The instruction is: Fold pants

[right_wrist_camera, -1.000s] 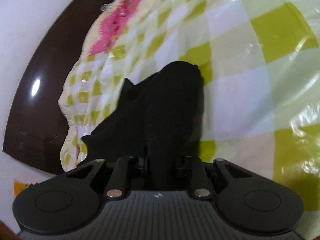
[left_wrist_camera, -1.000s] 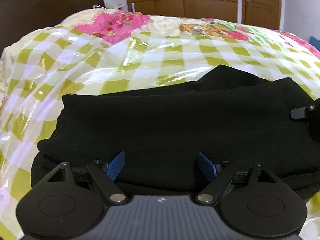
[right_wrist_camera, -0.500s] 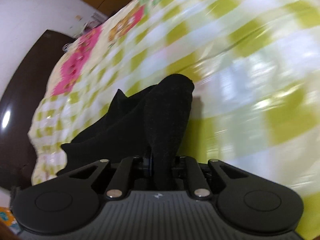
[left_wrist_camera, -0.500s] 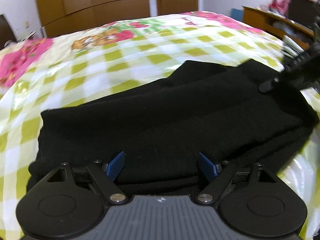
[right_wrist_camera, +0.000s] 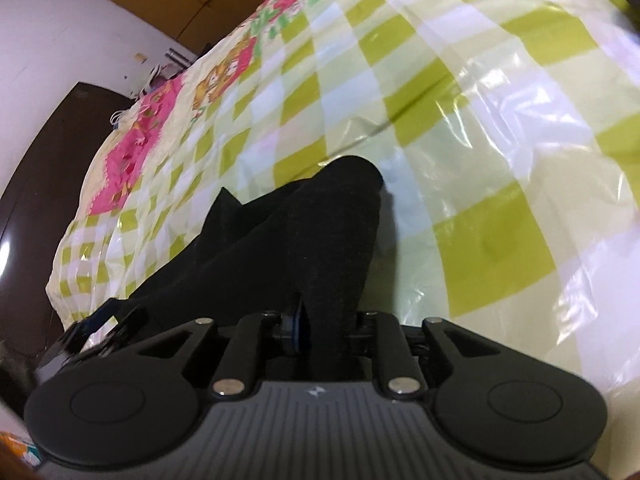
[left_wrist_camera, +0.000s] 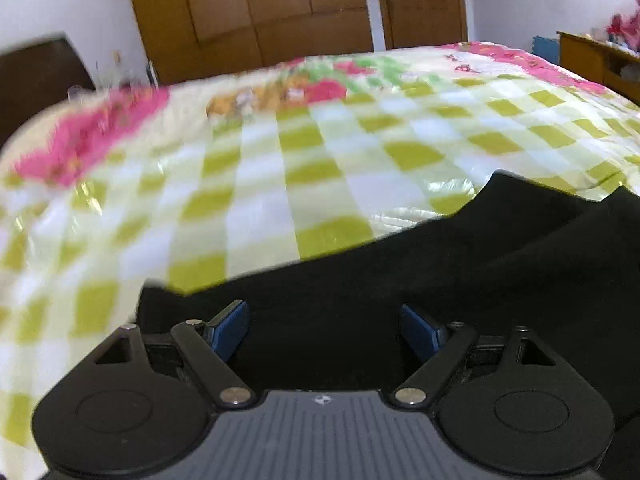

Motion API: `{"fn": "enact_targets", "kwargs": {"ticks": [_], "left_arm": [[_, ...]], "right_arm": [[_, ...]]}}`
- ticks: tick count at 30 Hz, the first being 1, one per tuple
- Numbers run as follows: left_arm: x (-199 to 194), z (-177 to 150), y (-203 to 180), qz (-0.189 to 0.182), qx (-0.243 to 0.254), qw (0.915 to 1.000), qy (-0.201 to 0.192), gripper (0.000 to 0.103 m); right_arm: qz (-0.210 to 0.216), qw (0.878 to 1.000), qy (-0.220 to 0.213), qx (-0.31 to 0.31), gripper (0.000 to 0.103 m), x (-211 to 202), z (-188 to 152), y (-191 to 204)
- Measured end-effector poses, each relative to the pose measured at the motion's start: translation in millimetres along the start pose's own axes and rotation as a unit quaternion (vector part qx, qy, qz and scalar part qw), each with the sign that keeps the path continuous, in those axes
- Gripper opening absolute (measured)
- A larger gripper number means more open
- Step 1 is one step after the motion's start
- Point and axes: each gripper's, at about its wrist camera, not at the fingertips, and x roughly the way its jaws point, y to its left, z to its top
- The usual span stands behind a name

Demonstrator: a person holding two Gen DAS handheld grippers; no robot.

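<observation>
The black pants (left_wrist_camera: pixel 400 280) lie folded on a green-checked bedspread (left_wrist_camera: pixel 280 160). My left gripper (left_wrist_camera: pixel 324 330) hovers over their near left corner, jaws wide and still opening. Its blue pads (left_wrist_camera: pixel 228 332) stand apart from the cloth, gripping nothing. In the right wrist view a raised fold of the pants (right_wrist_camera: pixel 300 240) runs back between the narrow jaws of my right gripper (right_wrist_camera: pixel 326 328). These jaws are opening slightly, with the cloth still pinched. The left gripper (right_wrist_camera: pixel 100 332) shows blurred at the lower left there.
The plastic-covered bedspread (right_wrist_camera: pixel 480 120) spreads wide beyond and to the right of the pants. A dark headboard (left_wrist_camera: pixel 36 76) stands at the left, wooden wardrobe doors (left_wrist_camera: pixel 260 12) behind the bed, and a wooden desk (left_wrist_camera: pixel 592 56) at the far right.
The left gripper has slid left along the pants to their left corner, and the right gripper has left its view. The right gripper has carried its fold sideways; the left gripper now shows in its view.
</observation>
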Motion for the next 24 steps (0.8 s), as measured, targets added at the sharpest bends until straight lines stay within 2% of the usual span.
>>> {"fn": "enact_targets", "kwargs": {"ticks": [4, 7, 10, 11, 13, 20, 22, 24], "left_arm": [[-16, 3, -7, 0.014, 0.016, 0.9995, -0.022, 0.094], [-35, -2, -9, -0.005, 0.001, 0.9994, -0.035, 0.094], [-40, -21, -26, -0.023, 0.034, 0.999, -0.017, 0.094], [-38, -28, -32, -0.022, 0.05, 0.9985, -0.004, 0.095], [-42, -40, -37, -0.013, 0.064, 0.9978, -0.006, 0.095], [-59, -38, -31, -0.025, 0.038, 0.9989, -0.012, 0.095], [-52, -44, -36, -0.036, 0.044, 0.9984, 0.006, 0.095], [-52, -48, -40, -0.029, 0.051, 0.9983, 0.002, 0.095]], "right_arm": [[-0.008, 1.0, 0.001, -0.007, 0.018, 0, 1, 3], [-0.009, 1.0, 0.001, -0.011, 0.019, -1, 0, 5], [-0.006, 1.0, -0.002, -0.007, 0.02, -2, -2, 4], [-0.007, 1.0, -0.003, -0.007, 0.021, -2, -2, 4], [-0.01, 1.0, -0.003, -0.01, 0.021, -3, -2, 5], [-0.016, 1.0, -0.007, -0.008, 0.021, -5, -3, 12], [-0.02, 1.0, -0.008, -0.012, 0.021, -6, -3, 14], [-0.026, 1.0, -0.008, -0.01, 0.024, -6, -4, 15]]}}
